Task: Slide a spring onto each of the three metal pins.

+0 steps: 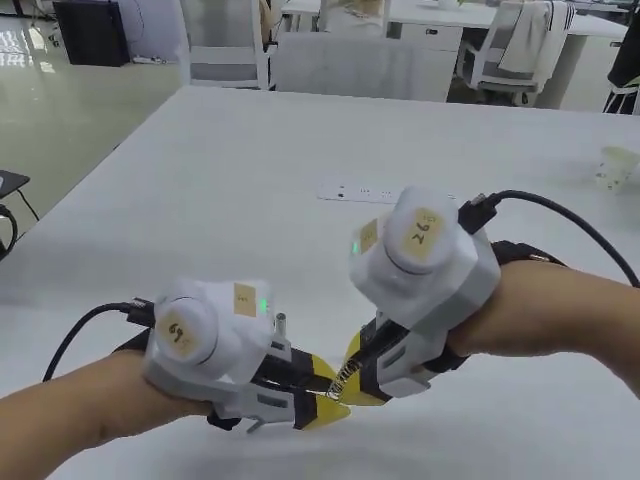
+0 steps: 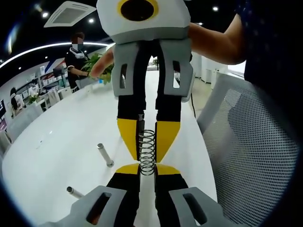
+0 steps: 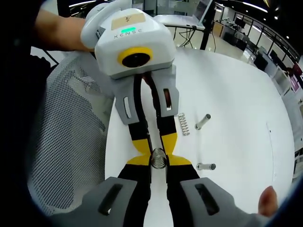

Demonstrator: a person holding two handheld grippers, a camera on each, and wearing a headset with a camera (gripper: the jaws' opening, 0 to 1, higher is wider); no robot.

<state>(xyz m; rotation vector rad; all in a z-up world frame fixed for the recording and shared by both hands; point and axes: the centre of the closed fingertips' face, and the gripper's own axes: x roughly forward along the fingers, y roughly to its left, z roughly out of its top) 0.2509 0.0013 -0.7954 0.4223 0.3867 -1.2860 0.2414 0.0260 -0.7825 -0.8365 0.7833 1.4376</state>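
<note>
The spring (image 2: pixel 147 151) sat between the meeting tips: left gripper (image 2: pixel 147 170) pinched narrow on one end, right gripper (image 3: pixel 159 161) narrow around the other, a pin (image 2: pixel 140 120) between its jaws. We judged it best to keep spring and pin in line and push slowly, lest the coils buckle.

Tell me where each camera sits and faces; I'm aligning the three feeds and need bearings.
Head view: on the headset, looking forward and down at the table; both forearms, left gripper and right gripper show.
Left gripper view: rides the left gripper, looks along its jaws at the right gripper; a forearm behind it.
Right gripper view: rides the right gripper, faces the left gripper; a forearm behind it.
Shared: both gripper views meet head-on at the spring.
</note>
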